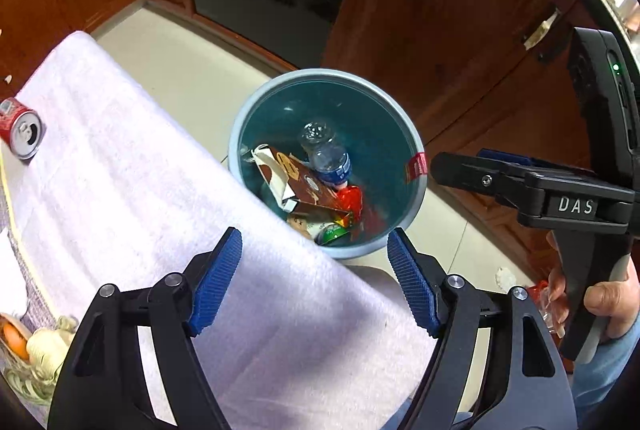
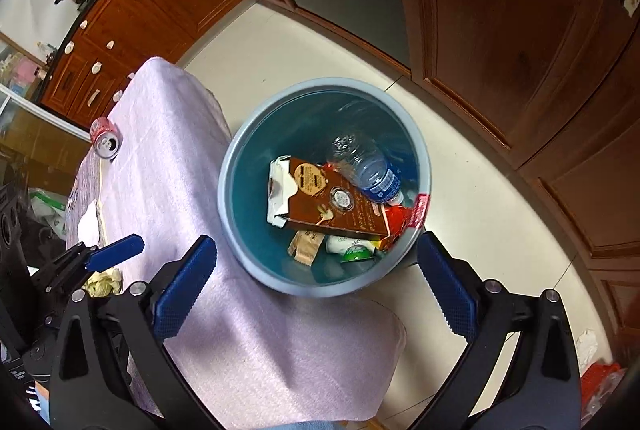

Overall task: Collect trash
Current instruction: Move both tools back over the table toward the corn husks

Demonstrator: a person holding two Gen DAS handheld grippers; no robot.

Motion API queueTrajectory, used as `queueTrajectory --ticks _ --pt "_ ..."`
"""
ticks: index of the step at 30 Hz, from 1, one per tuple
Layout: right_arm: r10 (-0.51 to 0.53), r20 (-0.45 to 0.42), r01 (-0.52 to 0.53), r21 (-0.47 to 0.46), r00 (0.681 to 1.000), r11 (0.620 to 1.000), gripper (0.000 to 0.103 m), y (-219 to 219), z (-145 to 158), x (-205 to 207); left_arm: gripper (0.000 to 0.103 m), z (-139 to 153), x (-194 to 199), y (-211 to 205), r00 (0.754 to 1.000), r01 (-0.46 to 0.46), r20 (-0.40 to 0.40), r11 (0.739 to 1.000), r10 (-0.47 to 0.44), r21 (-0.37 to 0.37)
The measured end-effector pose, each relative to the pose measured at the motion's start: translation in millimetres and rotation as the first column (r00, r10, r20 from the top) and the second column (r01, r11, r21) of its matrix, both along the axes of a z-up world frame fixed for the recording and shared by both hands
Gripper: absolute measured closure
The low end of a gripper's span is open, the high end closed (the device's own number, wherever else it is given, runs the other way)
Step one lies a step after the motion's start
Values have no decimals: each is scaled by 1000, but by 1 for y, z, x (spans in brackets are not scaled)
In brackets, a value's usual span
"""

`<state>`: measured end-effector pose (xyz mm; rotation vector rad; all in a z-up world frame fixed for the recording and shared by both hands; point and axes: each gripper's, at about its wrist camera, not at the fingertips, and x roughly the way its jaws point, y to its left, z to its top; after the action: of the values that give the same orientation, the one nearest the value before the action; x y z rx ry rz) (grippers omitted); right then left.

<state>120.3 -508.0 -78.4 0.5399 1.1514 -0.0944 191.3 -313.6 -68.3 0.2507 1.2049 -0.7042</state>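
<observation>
Both black, blue-padded grippers, left gripper [image 1: 314, 280] and right gripper [image 2: 316, 288], gape empty above the round blue plastic bin [image 2: 240, 250]; reaching carelessly could roll the red drink can [image 1: 20, 133] off the cloth.

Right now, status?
Left gripper and right gripper open, empty. Bin holds carton, bottle. Can left on table. Nothing blocking.

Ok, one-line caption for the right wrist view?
Open right tool above round blue trash bin holding brown carton and clear plastic bottle.
</observation>
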Motion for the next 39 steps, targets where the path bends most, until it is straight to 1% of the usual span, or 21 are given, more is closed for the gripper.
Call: queueTrajectory --ticks 7,14,21,25,30,36,39 --pt "50 25 -49 -22 998 999 7 33 19 -3 27 14 -12 37 999 -39 26 999 40 -16" --pt "134 49 -133 -26 990 991 7 87 32 2 27 25 -19 100 992 -121 42 993 121 -15" --pt "225 52 -223 -37 973 974 7 150 42 10 27 37 -23 171 974 -217 56 975 219 -44" --pt "275 53 -273 -43 960 961 7 186 48 15 27 41 -30 207 960 -268 71 962 272 -59" --pt "338 50 -335 -55 940 941 7 228 50 24 27 38 -38 256 933 -347 81 935 352 -72" --pt "417 33 -415 -50 908 908 7 285 40 43 27 25 -40 316 892 -439 91 896 443 -66" --pt "456 22 -455 -35 890 890 7 311 30 54 27 14 -38 335 880 -466 72 883 470 -59"
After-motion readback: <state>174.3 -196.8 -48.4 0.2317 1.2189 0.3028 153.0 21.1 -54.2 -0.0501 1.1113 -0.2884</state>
